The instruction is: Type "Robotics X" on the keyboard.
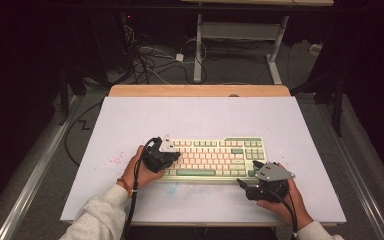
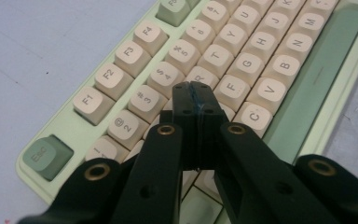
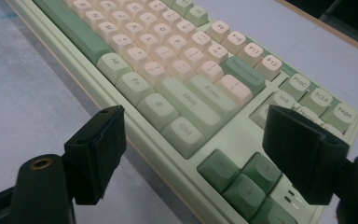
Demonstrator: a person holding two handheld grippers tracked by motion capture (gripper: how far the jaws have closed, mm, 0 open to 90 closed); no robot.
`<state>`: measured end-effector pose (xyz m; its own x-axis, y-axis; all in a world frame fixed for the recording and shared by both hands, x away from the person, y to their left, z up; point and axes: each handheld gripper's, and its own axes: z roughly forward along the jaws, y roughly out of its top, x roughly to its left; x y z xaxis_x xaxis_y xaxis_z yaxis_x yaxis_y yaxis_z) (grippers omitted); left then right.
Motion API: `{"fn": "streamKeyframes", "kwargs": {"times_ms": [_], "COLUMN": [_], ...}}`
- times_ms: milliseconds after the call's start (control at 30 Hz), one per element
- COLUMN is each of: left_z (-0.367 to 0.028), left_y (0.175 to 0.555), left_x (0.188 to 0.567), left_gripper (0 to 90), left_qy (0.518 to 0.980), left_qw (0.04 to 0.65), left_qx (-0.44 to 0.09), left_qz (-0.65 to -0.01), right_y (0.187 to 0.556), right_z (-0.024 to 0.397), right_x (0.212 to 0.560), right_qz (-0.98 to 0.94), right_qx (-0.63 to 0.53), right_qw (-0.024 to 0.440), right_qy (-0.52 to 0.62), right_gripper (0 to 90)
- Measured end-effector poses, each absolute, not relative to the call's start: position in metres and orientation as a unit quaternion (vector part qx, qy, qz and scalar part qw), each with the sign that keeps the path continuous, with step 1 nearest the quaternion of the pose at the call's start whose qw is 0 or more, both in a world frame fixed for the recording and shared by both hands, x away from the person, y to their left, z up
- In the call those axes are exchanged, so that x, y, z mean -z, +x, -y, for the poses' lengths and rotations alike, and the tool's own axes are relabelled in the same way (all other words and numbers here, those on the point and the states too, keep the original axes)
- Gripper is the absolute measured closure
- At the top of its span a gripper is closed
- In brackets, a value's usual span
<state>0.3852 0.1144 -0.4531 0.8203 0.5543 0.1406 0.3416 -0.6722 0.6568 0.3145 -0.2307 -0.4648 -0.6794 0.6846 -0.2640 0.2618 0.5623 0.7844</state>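
Your left gripper (image 2: 196,100) has its jaws pressed together with nothing between them, their tips poised over the letter keys of the keyboard (image 1: 215,159), just above the spot between the R, F and 4 keys; whether they touch a key you cannot tell. Your right gripper (image 3: 193,156) holds its jaws wide and empty, with the keyboard's right end, the Ctrl and arrow keys, lying between and beyond them. The keyboard sits flat on the bench (image 1: 200,117). Judging by this, the key pressing is under way on the left, while the right side waits
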Motion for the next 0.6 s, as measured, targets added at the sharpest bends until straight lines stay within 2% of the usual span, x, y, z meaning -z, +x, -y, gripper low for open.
{"fn": "streamKeyframes", "kwargs": {"times_ms": [600], "left_z": [-0.1166], "left_y": [0.3789], "left_x": [0.4509], "left_gripper": [87.5], "left_qy": [0.901], "left_qw": [0.318], "left_qx": [-0.167], "left_qz": [-0.245], "right_y": [0.3129], "right_z": [0.2280], "right_x": [0.4653], "right_qz": [-0.842], "right_qx": [-0.365], "right_qw": [0.289], "right_qy": [0.274], "right_gripper": [21.9]}}
